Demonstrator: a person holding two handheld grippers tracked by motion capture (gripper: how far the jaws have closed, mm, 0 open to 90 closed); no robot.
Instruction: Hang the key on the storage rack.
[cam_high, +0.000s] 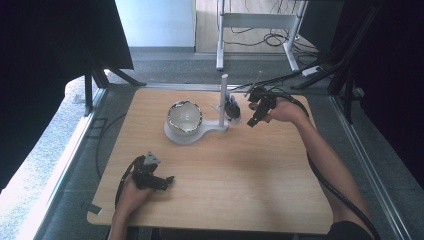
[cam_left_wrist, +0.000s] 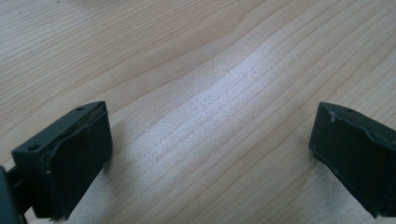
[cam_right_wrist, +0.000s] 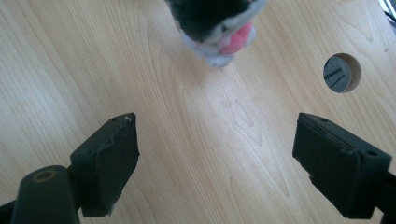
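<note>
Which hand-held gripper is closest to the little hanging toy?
The right hand-held gripper, up beside the toy on the stand; the left hand-held gripper rests far away.

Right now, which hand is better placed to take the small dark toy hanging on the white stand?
The right. Its tongs stand open just beside the toy on the stand, while the left tongs rest open at the near edge of the table, far from the stand.
</note>
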